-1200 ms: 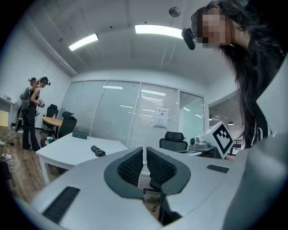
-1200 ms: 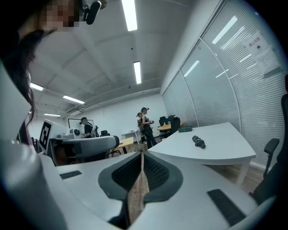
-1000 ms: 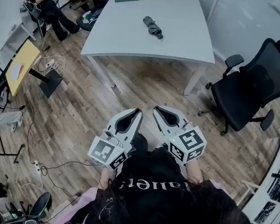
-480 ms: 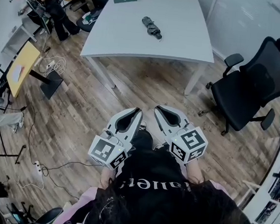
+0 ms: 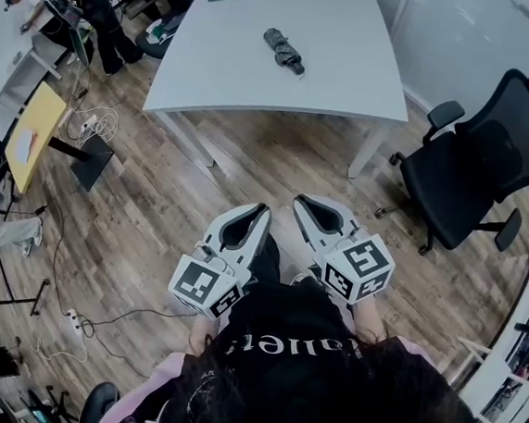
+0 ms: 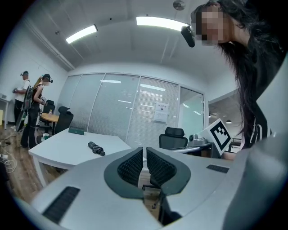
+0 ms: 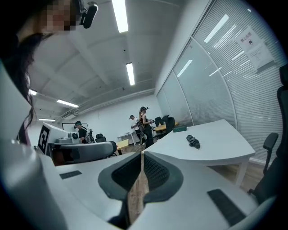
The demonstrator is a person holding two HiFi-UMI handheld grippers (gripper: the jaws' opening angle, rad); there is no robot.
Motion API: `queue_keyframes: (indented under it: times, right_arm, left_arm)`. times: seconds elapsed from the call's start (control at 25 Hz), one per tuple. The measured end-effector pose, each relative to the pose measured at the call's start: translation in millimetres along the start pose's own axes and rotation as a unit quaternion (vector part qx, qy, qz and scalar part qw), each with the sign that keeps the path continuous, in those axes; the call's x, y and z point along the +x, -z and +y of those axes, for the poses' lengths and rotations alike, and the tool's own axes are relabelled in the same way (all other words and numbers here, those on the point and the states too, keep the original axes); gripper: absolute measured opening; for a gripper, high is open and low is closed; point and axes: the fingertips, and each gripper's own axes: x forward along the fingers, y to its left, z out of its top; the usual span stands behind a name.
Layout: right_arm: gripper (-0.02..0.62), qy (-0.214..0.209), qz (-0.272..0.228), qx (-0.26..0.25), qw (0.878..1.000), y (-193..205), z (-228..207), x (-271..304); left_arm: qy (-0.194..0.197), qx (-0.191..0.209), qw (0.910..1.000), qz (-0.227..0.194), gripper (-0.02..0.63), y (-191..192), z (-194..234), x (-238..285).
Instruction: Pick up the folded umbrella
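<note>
Head view: folded umbrella lies well inside table edges.

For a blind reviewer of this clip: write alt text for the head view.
A folded black umbrella lies on a white table at the top, well beyond both tools. The left tool and right tool sit side by side close to the person, shut and empty, pointing toward the table across wood floor. A black office chair stands at right.
</note>
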Motion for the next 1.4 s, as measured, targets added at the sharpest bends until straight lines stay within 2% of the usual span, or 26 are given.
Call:
queue_keyframes:
  times: [0.44, 1.0, 1.24, 1.4]
  right_arm:
    - [0.032, 0.021, 0.023, 0.019, 0.999, -37, -59, 112]
    - [0.032, 0.039, 0.026, 0.03, 0.998, -72, -96, 248]
    - [0.032, 0.052, 0.037, 0.028, 0.998, -70, -98, 278]
    - [0.032, 0.066, 0.049, 0.03, 0.996, -68, -105, 281]
  left_arm:
    - [0.007, -0.012, 0.9998, 0.011, 0.028, -33, 121, 67]
    - [0.026, -0.02, 0.9993, 0.02, 0.028, -59, 261, 113]
    - [0.027, -0.025, 0.999, 0.024, 0.028, -60, 299, 119]
    - [0.037, -0.037, 0.9981, 0.032, 0.028, -55, 303, 125]
